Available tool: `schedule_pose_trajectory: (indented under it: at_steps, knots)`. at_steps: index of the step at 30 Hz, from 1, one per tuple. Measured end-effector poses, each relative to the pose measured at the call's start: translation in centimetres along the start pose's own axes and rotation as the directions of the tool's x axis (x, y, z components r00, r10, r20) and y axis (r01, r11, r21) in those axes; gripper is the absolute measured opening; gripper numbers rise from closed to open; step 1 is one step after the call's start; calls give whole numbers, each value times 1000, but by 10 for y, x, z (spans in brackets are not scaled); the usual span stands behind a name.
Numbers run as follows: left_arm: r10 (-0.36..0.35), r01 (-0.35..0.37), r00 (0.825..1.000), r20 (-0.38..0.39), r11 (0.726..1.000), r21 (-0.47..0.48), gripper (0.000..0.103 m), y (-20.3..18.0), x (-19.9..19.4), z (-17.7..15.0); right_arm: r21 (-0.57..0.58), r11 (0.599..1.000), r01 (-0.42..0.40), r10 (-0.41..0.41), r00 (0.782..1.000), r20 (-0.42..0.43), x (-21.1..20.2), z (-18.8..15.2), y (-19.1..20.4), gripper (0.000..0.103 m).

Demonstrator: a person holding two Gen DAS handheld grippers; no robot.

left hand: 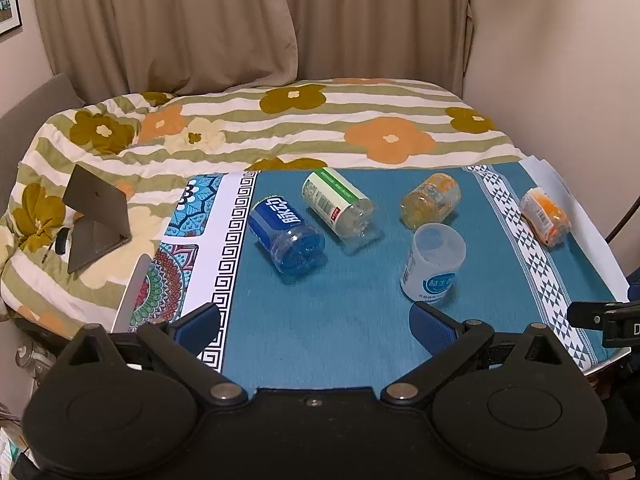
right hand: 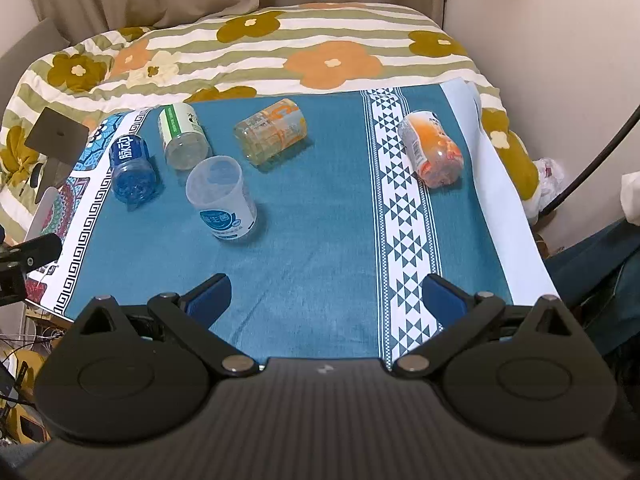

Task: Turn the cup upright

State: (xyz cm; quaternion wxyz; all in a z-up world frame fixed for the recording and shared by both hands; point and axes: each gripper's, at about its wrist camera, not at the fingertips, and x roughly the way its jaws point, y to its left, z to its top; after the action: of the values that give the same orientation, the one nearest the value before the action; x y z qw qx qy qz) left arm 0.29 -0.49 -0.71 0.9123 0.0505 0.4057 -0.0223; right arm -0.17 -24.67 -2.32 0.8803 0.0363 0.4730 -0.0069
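Several cut plastic cups sit on a teal cloth (left hand: pixel 320 320). A white cup with a blue round label (left hand: pixel 433 264) (right hand: pixel 223 200) stands upright, mouth up. A blue-label cup (left hand: pixel 286 236) (right hand: pixel 132 170), a green-label cup (left hand: pixel 340 206) (right hand: pixel 182 136), a yellow-orange cup (left hand: pixel 431 200) (right hand: pixel 272 130) and an orange cup (left hand: pixel 545 216) (right hand: pixel 432 148) lie on their sides. My left gripper (left hand: pixel 316 324) is open and empty, just in front of the white cup. My right gripper (right hand: pixel 326 298) is open and empty over the cloth's front edge.
A flowered striped blanket (left hand: pixel 280 128) covers the bed behind the cloth. A dark stand (left hand: pixel 96 216) sits on the blanket at left. Patterned cloth borders (left hand: pixel 224 248) (right hand: pixel 404 200) run along both sides. A wall (right hand: pixel 560 60) is close on the right.
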Motion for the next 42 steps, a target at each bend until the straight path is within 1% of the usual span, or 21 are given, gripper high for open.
schedule_pose_trajectory:
  at_steps: [18, 42]
  knots:
    - [0, 0, 1000, 9, 1000, 18, 102, -3, 2, 6, -7, 1000, 0, 0, 1000, 3, 5, 10, 3, 103]
    - [-4, 3, 1000, 15, 999, 32, 102, -7, 3, 9, -8, 1000, 1, -1, 1000, 2, 7, 11, 6, 103]
